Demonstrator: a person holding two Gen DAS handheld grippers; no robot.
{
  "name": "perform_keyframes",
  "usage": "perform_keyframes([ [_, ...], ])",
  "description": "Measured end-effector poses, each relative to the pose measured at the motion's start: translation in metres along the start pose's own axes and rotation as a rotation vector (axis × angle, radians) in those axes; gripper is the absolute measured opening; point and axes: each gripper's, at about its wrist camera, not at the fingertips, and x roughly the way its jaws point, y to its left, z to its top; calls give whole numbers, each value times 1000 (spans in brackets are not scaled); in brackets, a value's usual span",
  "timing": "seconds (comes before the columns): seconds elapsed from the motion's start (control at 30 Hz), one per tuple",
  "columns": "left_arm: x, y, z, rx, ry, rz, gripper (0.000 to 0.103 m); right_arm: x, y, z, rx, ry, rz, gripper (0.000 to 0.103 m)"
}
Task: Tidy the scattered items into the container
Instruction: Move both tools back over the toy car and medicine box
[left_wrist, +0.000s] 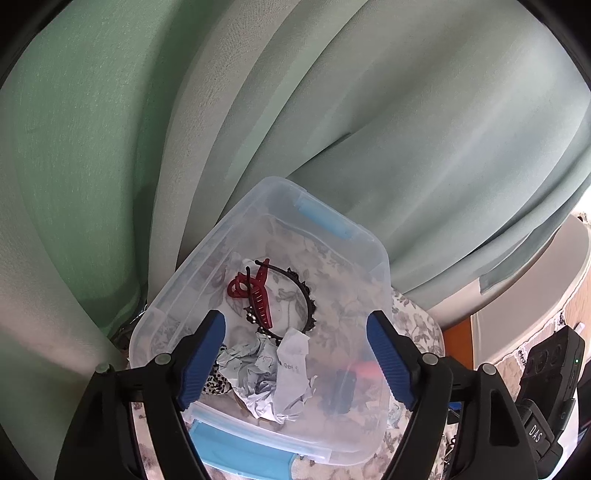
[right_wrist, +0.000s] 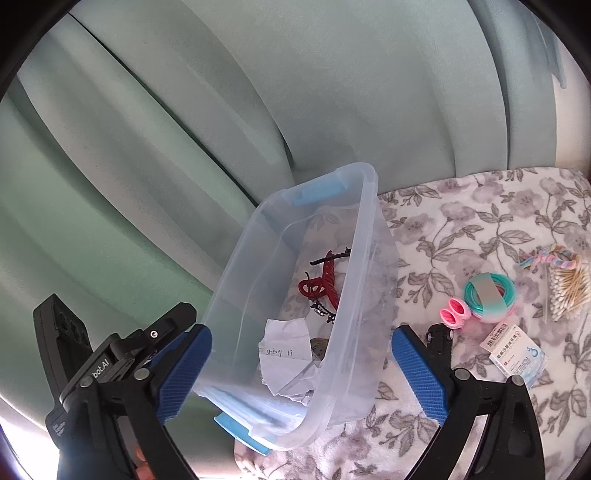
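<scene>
Two grippers hang over the clear bin (right_wrist: 258, 280), left gripper (left_wrist: 295, 354) and right gripper (right_wrist: 301, 373), fingers wide, holding nothing. Right of the bin on the flowery blanket (right_wrist: 461, 221) lie pink clips (right_wrist: 453, 313), a teal ring (right_wrist: 489, 297) and a small box (right_wrist: 515, 352). They look light and hard; pinch their sides.

The container (right_wrist: 364, 236) is sitting on the cloth (right_wrist: 461, 221) at its left edge, with the curtain (right_wrist: 221, 110) hanging behind. Inside it, the hair claw (right_wrist: 327, 282) and headband (left_wrist: 308, 299) are lying toward the far end, and the crumpled paper (right_wrist: 286, 345) is lying nearer. To the right, on the cloth, the rings (right_wrist: 489, 297), clips (right_wrist: 454, 314), cotton swabs (right_wrist: 569, 291) and box (right_wrist: 515, 349) are lying scattered.
</scene>
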Motion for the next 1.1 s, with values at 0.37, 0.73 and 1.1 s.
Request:
perform_keyframes([
  [0.37, -9, -16, -5, 38, -2, 18, 80, -16, -11, -6, -14, -42, -46, 103],
  [0.73, -23, -39, -14, 107, -30, 56, 92, -42, -26, -12, -13, -116, -80, 103],
  [1.1, -34, -73, -22, 186, -53, 79, 92, -75, -52, -20, 8, -192, -107, 103],
])
